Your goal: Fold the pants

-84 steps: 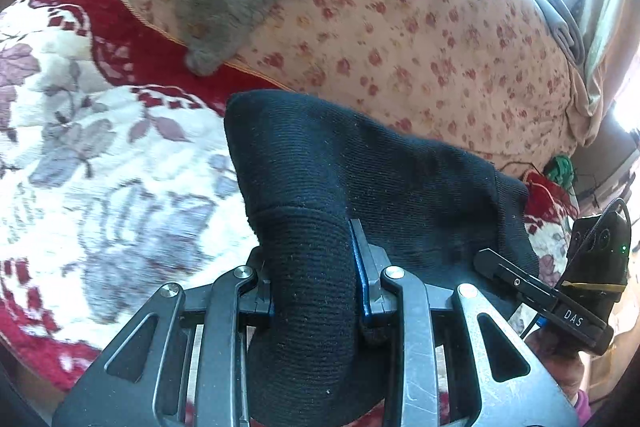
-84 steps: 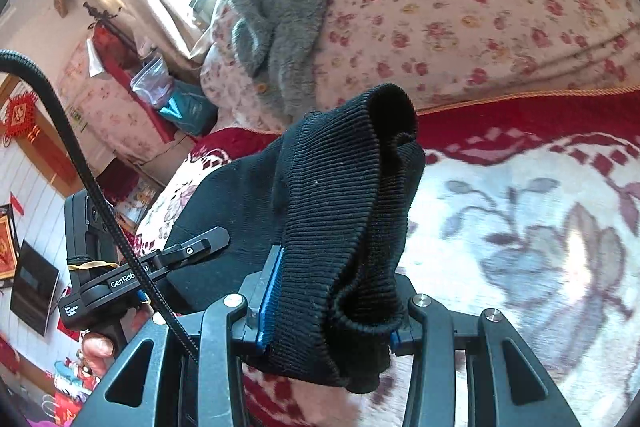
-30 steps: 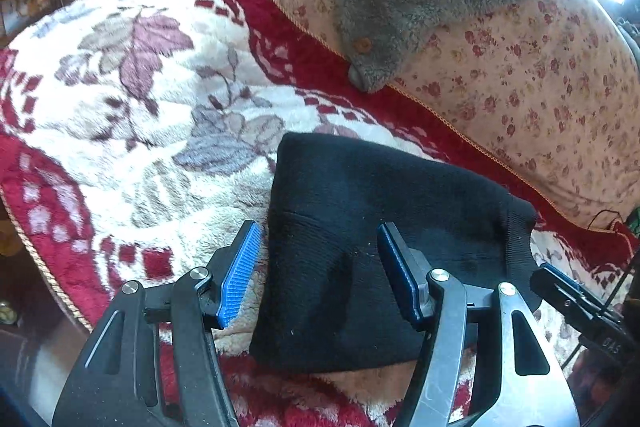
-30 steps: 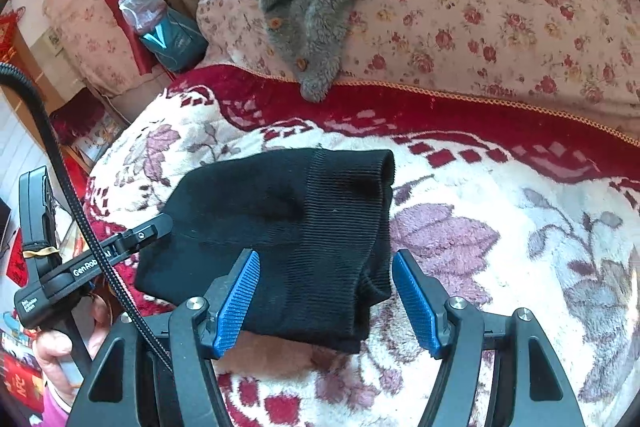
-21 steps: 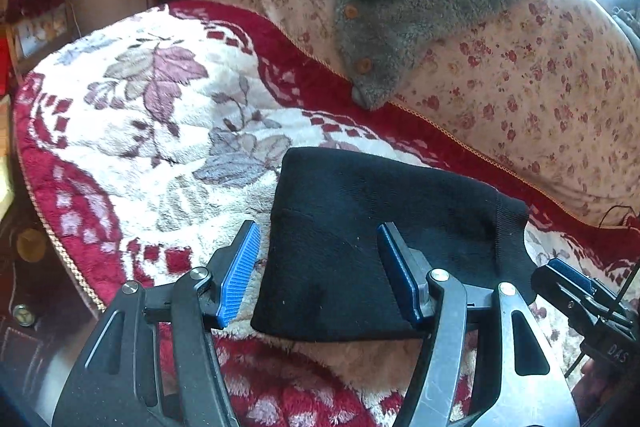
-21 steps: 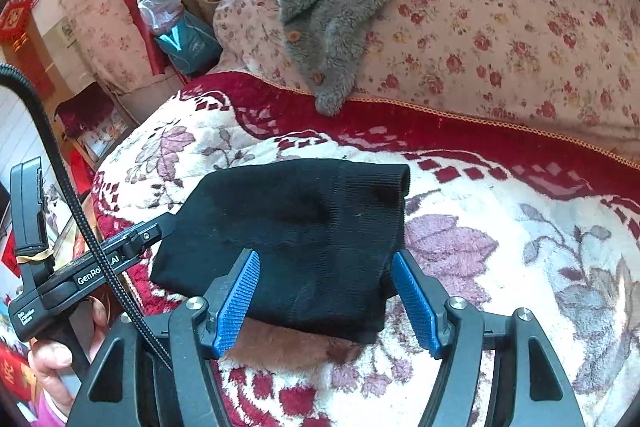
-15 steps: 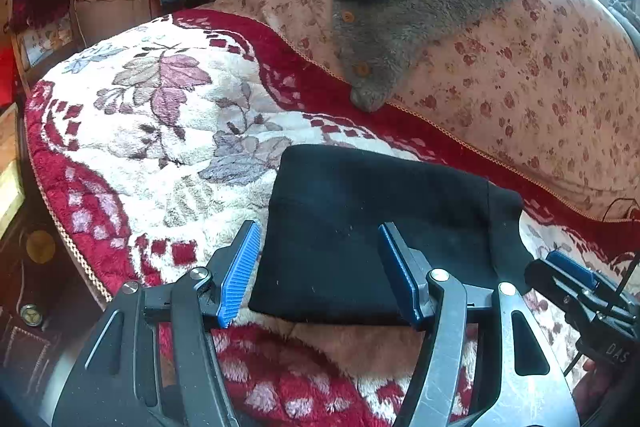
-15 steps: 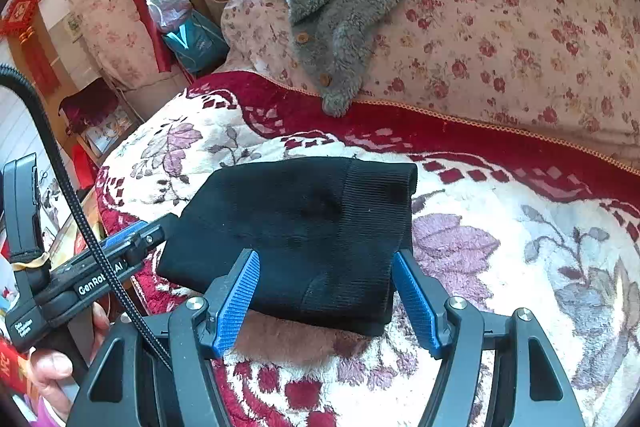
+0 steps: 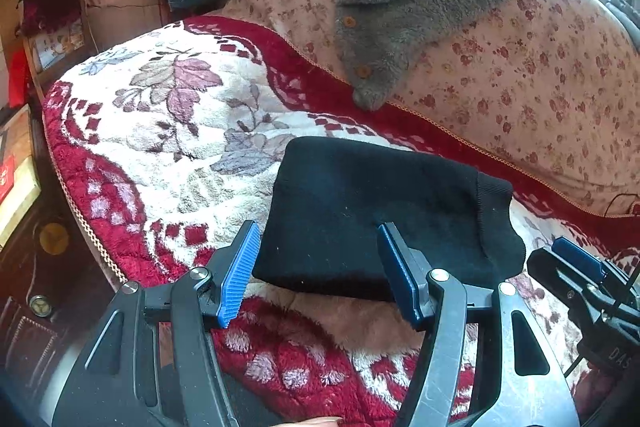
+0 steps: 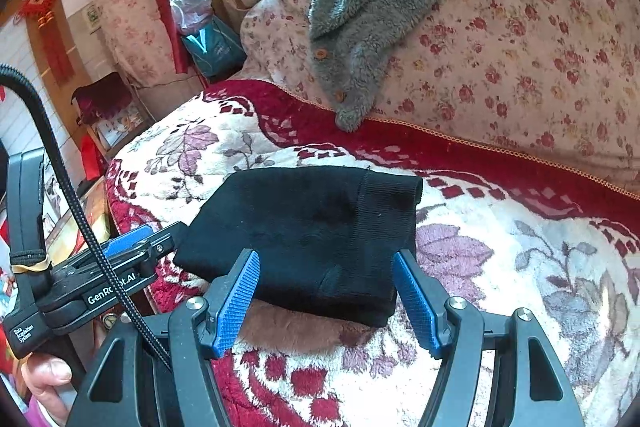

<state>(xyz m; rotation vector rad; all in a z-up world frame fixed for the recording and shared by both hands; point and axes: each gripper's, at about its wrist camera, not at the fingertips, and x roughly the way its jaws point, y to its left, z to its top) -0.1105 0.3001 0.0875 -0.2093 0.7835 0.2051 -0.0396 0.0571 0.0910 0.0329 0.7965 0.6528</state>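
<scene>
Pants: black, folded into a squat bundle, lying on the blanket, long axis running left-right, ribbed cuff rightward. Left gripper and right gripper are both hovering at its near edge, jaws gaping, gripping nothing, equally close.

Both grippers, left gripper and right gripper, have black frames, silver screws and ribbed blue pads; behind the left fingers runs a braided black cable.

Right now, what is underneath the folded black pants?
The folded black pants lie flat on the red-and-cream floral blanket, whose tan underside peeks out at the near edge. Anything directly beneath them is covered.
</scene>
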